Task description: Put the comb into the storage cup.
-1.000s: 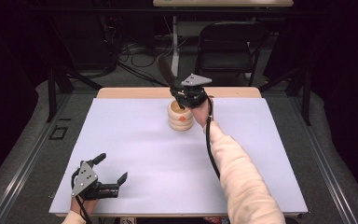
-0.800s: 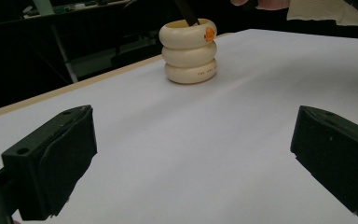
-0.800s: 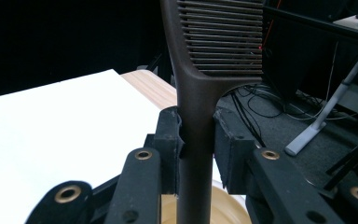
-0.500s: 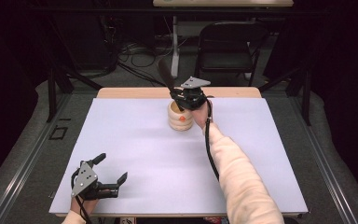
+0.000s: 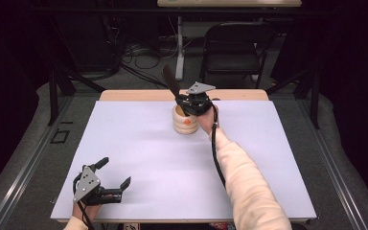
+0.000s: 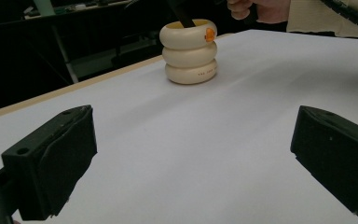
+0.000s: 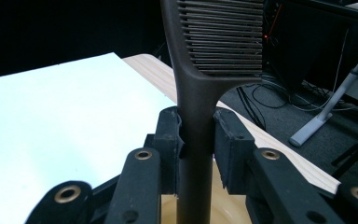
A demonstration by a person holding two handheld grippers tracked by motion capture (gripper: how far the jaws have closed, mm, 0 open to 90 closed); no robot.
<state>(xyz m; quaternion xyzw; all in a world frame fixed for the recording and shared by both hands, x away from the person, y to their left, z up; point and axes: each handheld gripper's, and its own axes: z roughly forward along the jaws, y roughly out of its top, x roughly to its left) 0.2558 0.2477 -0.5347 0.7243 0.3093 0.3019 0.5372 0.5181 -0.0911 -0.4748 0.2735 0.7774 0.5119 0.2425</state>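
- nothing has shifted since the earlier frame: right gripper (image 7: 196, 140) jaws stay clamped on the comb (image 7: 200, 93) handle, teeth at 12 o'clock, over the holder (image 5: 184, 120).
- left gripper (image 5: 106, 178) jaws stand apart, nothing between them.

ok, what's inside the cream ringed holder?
The lower handle of a dark comb stands in the cream holder, gripped above the rim by the right tongs. Its tip and the holder's bottom are hidden by the wall.

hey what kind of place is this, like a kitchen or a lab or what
Probably a lab or recording studio, not a kitchen: a white-topped table stands among black surroundings, cables trail across the floor behind it, a black chair stands beyond, and hand-held grippers work a comb and a cream holder.
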